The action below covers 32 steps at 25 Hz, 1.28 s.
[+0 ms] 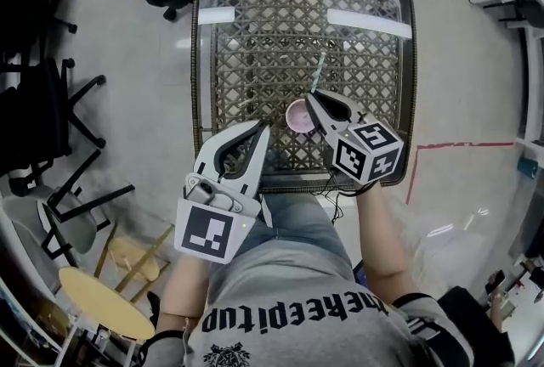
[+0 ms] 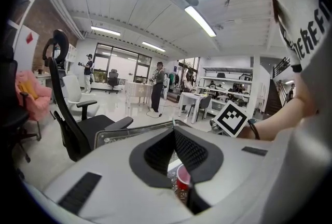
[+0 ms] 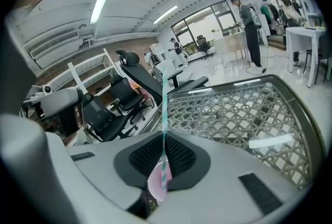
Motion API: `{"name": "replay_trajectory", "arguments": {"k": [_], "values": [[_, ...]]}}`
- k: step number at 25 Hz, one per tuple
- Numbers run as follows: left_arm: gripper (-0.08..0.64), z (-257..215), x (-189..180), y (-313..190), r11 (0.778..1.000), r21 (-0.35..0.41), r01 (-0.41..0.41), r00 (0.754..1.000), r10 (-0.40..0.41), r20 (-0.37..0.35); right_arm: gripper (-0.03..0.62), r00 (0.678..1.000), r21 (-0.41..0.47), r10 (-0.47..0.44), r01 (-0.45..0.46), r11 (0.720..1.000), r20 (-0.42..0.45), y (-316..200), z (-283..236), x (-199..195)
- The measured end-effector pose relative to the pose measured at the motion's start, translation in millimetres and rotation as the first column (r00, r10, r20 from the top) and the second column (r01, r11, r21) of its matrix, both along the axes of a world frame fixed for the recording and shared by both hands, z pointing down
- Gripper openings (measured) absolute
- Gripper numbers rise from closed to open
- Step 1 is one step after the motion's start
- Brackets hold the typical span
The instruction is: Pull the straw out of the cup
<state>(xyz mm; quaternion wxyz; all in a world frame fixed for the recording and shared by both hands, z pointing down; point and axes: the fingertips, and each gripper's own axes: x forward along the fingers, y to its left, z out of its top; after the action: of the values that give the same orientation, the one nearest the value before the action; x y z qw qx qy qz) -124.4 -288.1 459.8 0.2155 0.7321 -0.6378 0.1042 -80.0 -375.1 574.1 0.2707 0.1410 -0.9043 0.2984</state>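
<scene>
A pink cup (image 1: 297, 117) stands on the glass top of a wicker table (image 1: 408, 59), near its front edge. A thin mint-striped straw (image 1: 319, 68) rises out of it and leans toward the far side. My right gripper (image 1: 313, 95) is just above the cup's right rim, shut on the straw. In the right gripper view the straw (image 3: 164, 103) runs up between the closed pads (image 3: 181, 153), with the cup (image 3: 155, 186) below them. My left gripper (image 1: 263, 127) hovers left of the cup, its tips together and nothing held. In the left gripper view the cup (image 2: 182, 178) shows below the left gripper (image 2: 174, 132).
Black office chairs (image 1: 51, 127) crowd the floor on the left. A round wooden stool (image 1: 102, 302) stands at the lower left. A red tape line (image 1: 459, 146) marks the floor right of the table. The person's lap sits against the table's front edge.
</scene>
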Motion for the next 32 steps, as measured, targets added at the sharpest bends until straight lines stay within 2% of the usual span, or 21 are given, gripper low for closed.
{"name": "replay_trajectory", "arguments": {"k": [14, 32], "values": [[0.026, -33.8, 13.4, 4.0, 0.984, 0.079, -0.157, 0.988, 0.156, 0.015, 0.023, 0.988, 0.078, 0.139, -0.144, 0.986, 0.069, 13.8, -56.5, 19.2], [0.026, -81.2, 47.8, 25.5, 0.924, 0.166, -0.344, 0.939, 0.340, 0.056, 0.023, 0.943, 0.189, 0.284, -0.314, 0.931, 0.171, 64.8, -138.9, 54.6]]}}
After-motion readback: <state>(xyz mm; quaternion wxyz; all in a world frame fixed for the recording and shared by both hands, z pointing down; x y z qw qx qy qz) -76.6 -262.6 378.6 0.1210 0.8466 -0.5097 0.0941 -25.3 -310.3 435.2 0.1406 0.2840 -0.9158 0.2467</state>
